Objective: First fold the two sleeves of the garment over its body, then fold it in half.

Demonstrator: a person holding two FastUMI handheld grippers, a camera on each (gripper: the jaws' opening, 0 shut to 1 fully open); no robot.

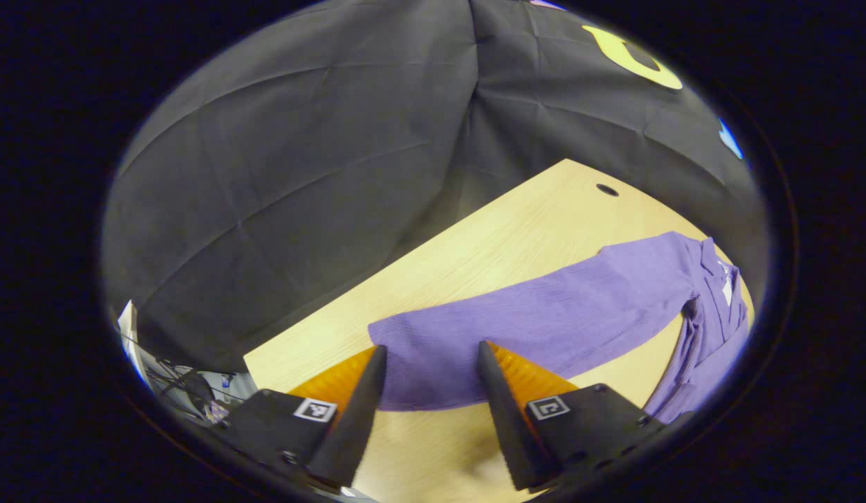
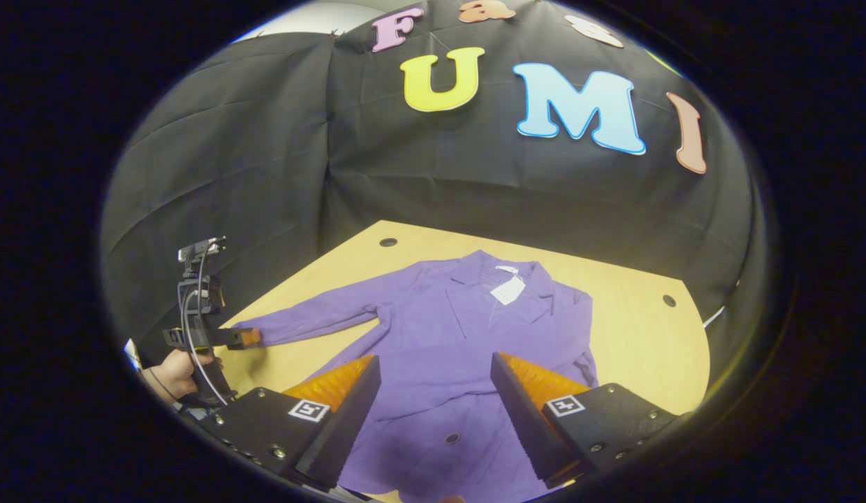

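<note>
Your purple knitted jacket (image 2: 468, 335) lies spread flat on the light wooden tabletop (image 2: 635, 335), collar toward the black cloth wall (image 2: 279, 175), with a white tag (image 2: 508, 290) at the neck. One long sleeve (image 1: 545, 314) stretches straight out from the jacket's body across the bare wood; the other sleeve lies close against the jacket's far side.

Your left claw (image 1: 429, 356) sits at the cuff end of the outstretched sleeve, its fingers spread wide with the cuff between them, not pressing on the fabric. In the right gripper view you can see that same claw (image 2: 248, 338) beside the cuff, with your hand (image 2: 178, 374) on its handle.

Your right claw (image 2: 435, 367) hangs over the jacket's lower body, fingers apart and holding nothing; a dark button (image 2: 452, 439) shows between them.

Round cable holes (image 2: 388, 242) mark the tabletop beyond the jacket's shoulders. Nothing lies on the jacket in your way.
</note>
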